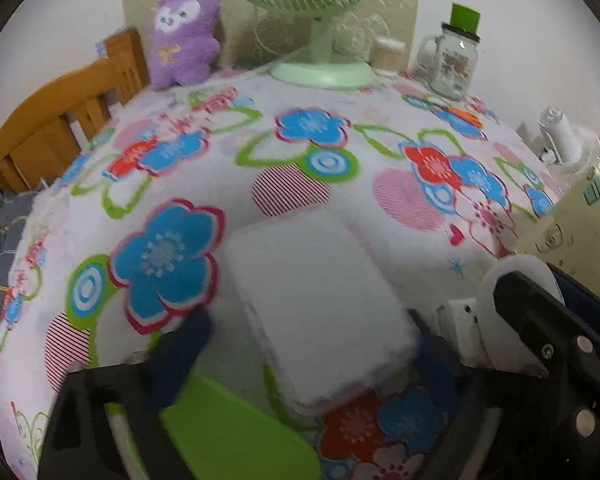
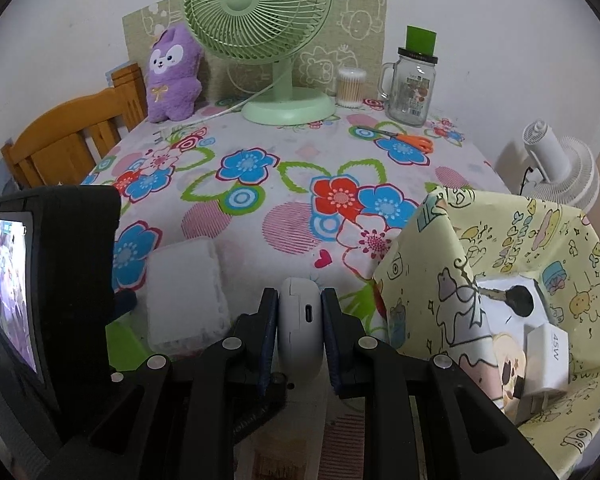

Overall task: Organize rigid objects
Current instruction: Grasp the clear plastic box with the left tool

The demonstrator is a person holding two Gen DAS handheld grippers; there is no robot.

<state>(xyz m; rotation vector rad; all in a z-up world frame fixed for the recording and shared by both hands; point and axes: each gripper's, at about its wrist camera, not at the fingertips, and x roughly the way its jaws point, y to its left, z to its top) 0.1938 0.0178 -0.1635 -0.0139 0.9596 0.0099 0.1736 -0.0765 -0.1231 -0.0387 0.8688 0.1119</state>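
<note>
The right tool (image 2: 300, 320) is clenched on a smooth white case (image 2: 301, 322) with a small port facing the lens, above the bench's near edge. Beside it, the left tool (image 1: 300, 344) stands with its jaws to either side of a frosted white box (image 1: 320, 304); contact is blurred, so I cannot tell whether it grips. A flowered cloth (image 2: 300, 168) covers the bench. At the right edge sits a yellow cartoon-print bin (image 2: 520, 248) holding a white charger (image 2: 548, 356) marked "45W". Along the far edge stand a green fan (image 2: 260, 20), purple plush (image 2: 172, 76), swab tub (image 2: 350, 86) and glass jar (image 2: 412, 88), orange scissors (image 2: 404, 138) nearby. White wall behind.
</note>
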